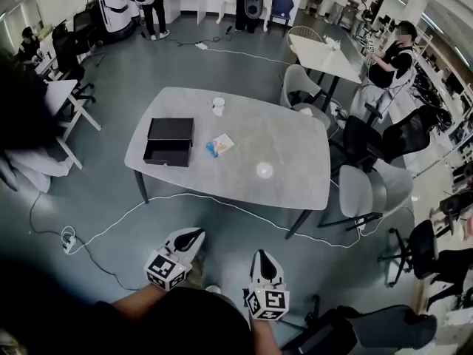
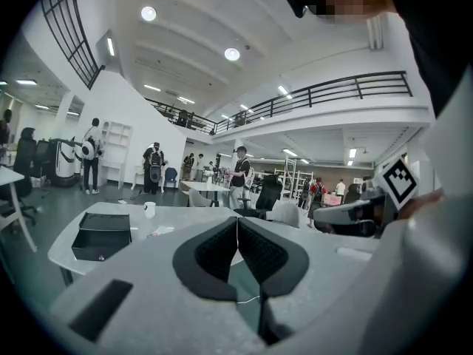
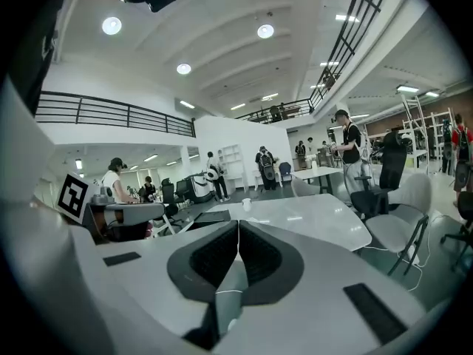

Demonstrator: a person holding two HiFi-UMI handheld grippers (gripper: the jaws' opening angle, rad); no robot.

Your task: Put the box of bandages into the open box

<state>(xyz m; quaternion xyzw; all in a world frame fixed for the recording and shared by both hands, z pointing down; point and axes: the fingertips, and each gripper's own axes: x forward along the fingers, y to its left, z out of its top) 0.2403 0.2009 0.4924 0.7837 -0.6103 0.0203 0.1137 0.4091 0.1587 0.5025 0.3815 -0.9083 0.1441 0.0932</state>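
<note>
1. The small flat white-and-blue cardboard box of bandages (image 1: pixel 219 145) lies on the grey surface (image 1: pixel 295 161), well ahead of the fingers (image 2: pixel 216 251) of the left gripper (image 1: pixel 194 237) and right gripper (image 1: pixel 263 257), which are pressed together on nothing
2. It looks light, stiff-walled but crushable, and smooth; a gentle pinch across its narrow sides seems best
3. The open black box (image 1: pixel 168 140), just beside it, looks empty

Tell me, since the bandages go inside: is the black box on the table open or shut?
Open. The black box lies spread on the table, its lid folded back flat, the hollow inside facing up.
</note>
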